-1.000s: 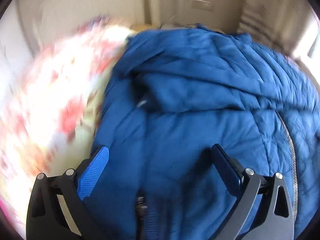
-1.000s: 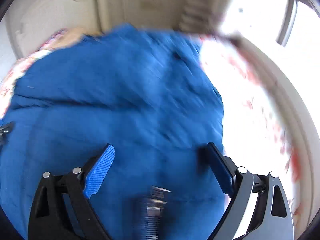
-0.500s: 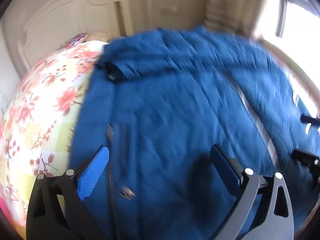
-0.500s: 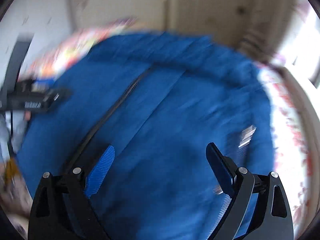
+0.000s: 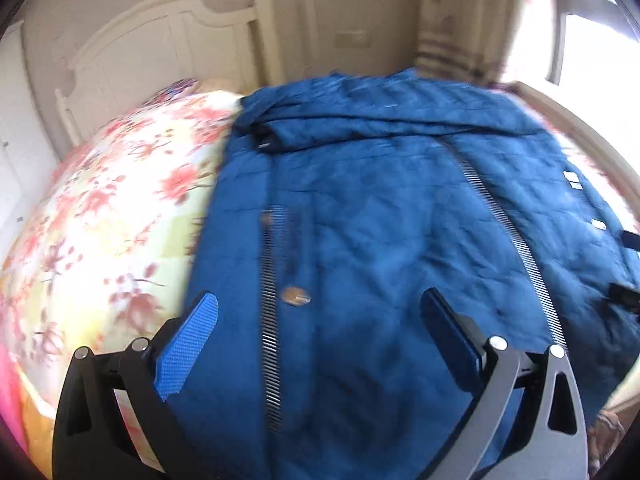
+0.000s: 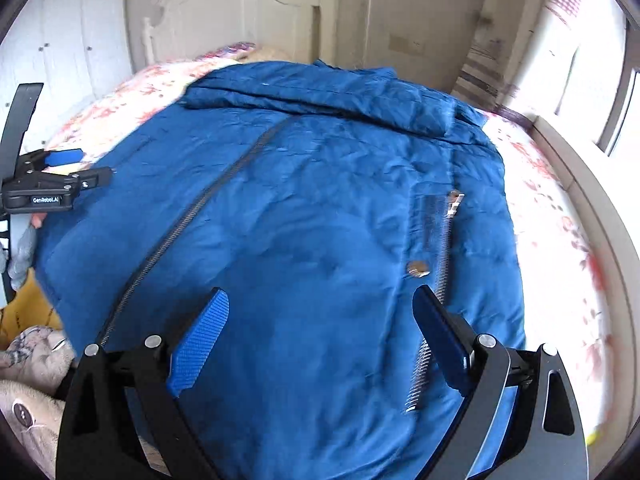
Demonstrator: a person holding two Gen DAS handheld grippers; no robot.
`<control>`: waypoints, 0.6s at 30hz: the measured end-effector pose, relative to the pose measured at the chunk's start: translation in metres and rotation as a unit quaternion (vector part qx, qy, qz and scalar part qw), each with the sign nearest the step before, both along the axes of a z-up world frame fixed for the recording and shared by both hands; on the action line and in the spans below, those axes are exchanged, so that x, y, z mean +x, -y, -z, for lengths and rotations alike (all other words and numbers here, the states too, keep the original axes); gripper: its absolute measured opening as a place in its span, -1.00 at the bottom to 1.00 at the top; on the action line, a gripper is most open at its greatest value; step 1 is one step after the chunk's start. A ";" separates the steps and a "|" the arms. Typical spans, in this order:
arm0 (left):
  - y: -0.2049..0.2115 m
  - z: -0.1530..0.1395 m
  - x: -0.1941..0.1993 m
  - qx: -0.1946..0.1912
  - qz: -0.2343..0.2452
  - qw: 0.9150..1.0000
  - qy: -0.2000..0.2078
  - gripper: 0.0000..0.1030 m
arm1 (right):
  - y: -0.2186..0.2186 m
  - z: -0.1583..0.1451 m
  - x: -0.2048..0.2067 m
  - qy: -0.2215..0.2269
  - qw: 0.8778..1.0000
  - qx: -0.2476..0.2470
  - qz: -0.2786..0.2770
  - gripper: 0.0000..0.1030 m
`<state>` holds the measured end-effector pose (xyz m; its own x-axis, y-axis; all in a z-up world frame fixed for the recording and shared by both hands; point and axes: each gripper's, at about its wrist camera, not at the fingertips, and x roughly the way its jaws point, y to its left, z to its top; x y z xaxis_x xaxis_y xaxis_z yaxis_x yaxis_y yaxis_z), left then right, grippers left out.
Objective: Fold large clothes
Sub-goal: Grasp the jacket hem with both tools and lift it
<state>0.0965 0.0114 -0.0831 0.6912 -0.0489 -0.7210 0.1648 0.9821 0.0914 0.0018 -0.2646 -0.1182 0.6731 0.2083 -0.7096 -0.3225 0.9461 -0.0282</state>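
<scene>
The left hand-held gripper (image 5: 320,328) stands wide, its 2 blue pads apart with nothing clamped, hovering over the near part of a blue quilted coat (image 5: 380,220); the right hand-held gripper (image 6: 320,320) is equally wide and empty above the same coat (image 6: 280,200). In the left wrist view the coat fills the frame from 6 o'clock up to 12 o'clock, spread on a bed with a floral sheet (image 5: 100,220); a zipper strip (image 5: 270,312) runs between the pads toward 12 o'clock and a second zipper line (image 5: 516,240) slants off at 2 o'clock. The coat's left edge lies at 10 o'clock of the gripper, with bare sheet beyond it out to 9 o'clock. In the right wrist view the coat's right edge falls at 3 o'clock, with open sheet (image 6: 560,220) past it, and the left hand-held gripper (image 6: 52,184) shows at 9 o'clock over the coat's far-left edge. A folded band of coat lies across at 12 o'clock, before the white headboard (image 6: 248,12).
</scene>
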 end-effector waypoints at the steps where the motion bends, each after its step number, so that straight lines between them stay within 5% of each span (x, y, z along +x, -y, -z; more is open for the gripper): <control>1: 0.011 0.007 -0.005 0.006 0.022 1.000 0.000 0.96 | -0.007 0.007 0.003 -0.011 1.000 -0.002 -0.007 0.73; 3: 0.025 0.028 -0.001 0.047 0.031 0.998 -0.027 0.96 | -0.014 0.021 0.005 -0.006 1.000 -0.020 -0.006 0.77; 10: 0.000 0.027 -0.003 -0.012 0.012 0.999 -0.041 0.96 | 0.003 0.010 -0.007 -0.003 1.000 -0.013 0.000 0.77; 13: -0.018 0.021 -0.014 -0.017 -0.008 1.000 -0.021 0.96 | 0.021 -0.001 -0.024 0.031 0.999 0.001 0.014 0.59; 18: -0.048 0.034 -0.028 -0.021 -0.022 0.999 -0.027 0.96 | 0.046 0.024 -0.038 0.027 0.999 0.019 0.028 0.53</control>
